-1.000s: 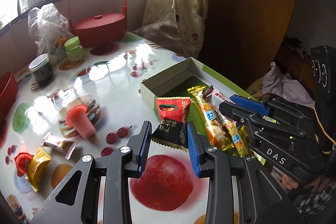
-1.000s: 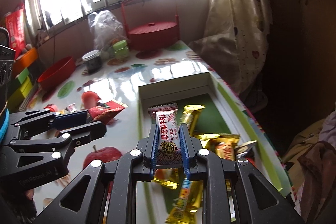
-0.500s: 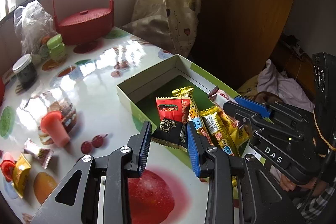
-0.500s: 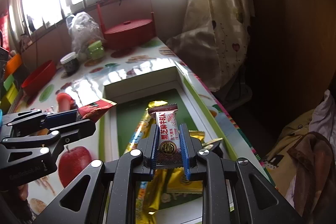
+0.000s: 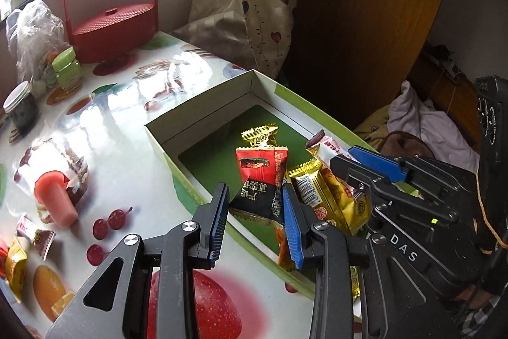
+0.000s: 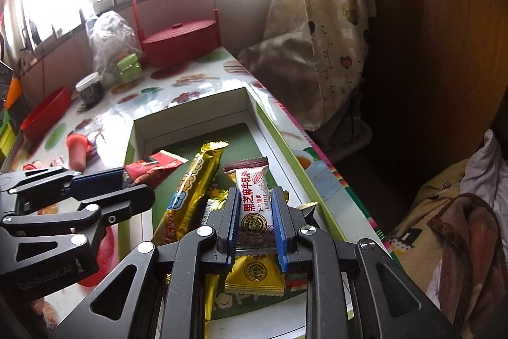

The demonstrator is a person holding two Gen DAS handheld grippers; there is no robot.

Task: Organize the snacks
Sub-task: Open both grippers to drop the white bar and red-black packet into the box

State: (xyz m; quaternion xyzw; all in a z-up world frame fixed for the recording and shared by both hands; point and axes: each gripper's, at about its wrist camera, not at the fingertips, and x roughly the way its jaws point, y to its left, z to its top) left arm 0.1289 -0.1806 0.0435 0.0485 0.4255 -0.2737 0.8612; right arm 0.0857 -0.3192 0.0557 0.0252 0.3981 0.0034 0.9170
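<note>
An open green-and-white box (image 5: 203, 104) (image 6: 190, 113) lies on the fruit-print table with several gold snack packets (image 5: 320, 193) (image 6: 190, 189) inside. My left gripper (image 5: 255, 202) is shut on a red-and-black packet (image 5: 260, 177), which hangs over the box's near left wall. In the right wrist view the same gripper (image 6: 133, 180) and red packet (image 6: 155, 164) show at the left. My right gripper (image 6: 254, 212) is shut on a white sesame-candy packet (image 6: 252, 199) above the gold packets. The left wrist view shows it (image 5: 365, 161) with its packet (image 5: 327, 146) at the box's right side.
A red lidded basket (image 5: 111, 24), jars (image 5: 66, 69) and a plastic bag (image 5: 31, 30) stand at the table's far end. A pink mushroom-shaped item (image 5: 55, 196) and loose snacks (image 5: 35, 235) lie left of the box. A red bowl (image 6: 44, 113) sits far left. Curtain and clothes lie beyond the right edge.
Both grippers have carried their packets forward and a little down, from beside and short of the box to over it. The grips have not changed.
</note>
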